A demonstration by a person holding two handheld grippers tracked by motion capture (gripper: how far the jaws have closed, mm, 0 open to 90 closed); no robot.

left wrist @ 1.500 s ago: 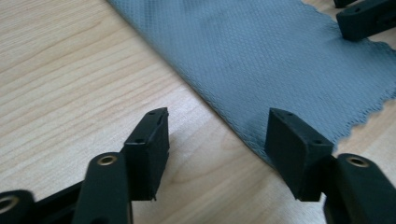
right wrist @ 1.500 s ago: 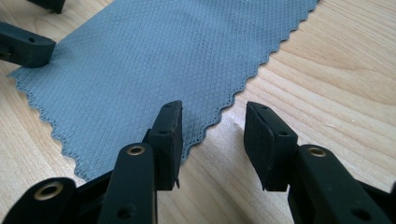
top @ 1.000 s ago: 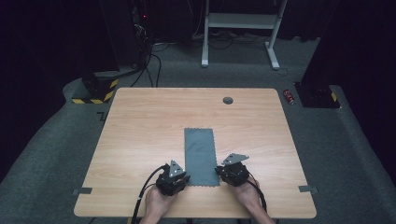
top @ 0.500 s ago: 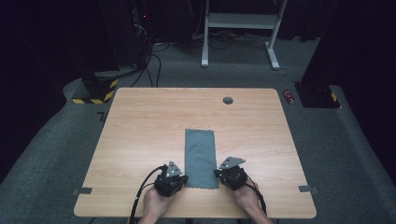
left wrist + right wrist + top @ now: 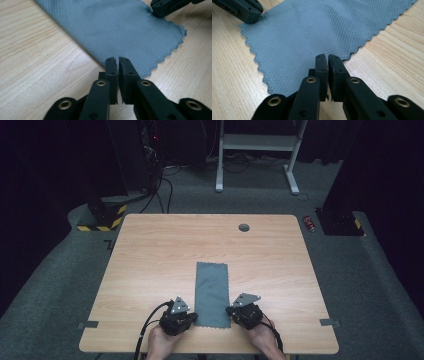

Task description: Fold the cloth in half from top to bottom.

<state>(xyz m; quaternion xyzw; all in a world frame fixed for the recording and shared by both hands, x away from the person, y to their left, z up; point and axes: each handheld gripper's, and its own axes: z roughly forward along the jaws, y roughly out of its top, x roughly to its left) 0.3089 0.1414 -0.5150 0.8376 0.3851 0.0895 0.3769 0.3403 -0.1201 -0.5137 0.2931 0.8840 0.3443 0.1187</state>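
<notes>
**Plainly, a cloth with a gripper at each near corner**

The grey cloth (image 5: 212, 293) lay flat on the worktop (image 5: 150, 260), just short of the middle of its near edge, its long axis running from the near edge toward the far edge. Its two near corners were what the coming move turned on. The left gripper (image 5: 117, 60) sat at the near left corner, jaws drawn together with the tips at the cloth's zigzag edge; whether fabric was pinched between them could not be told. The right gripper (image 5: 327, 57) mirrored it at the near right corner, jaws likewise together over the hem. Each hand was equally near its own corner.

Against the earlier frames, cloth and grippers lay much as they had, with no visible shift.
</notes>
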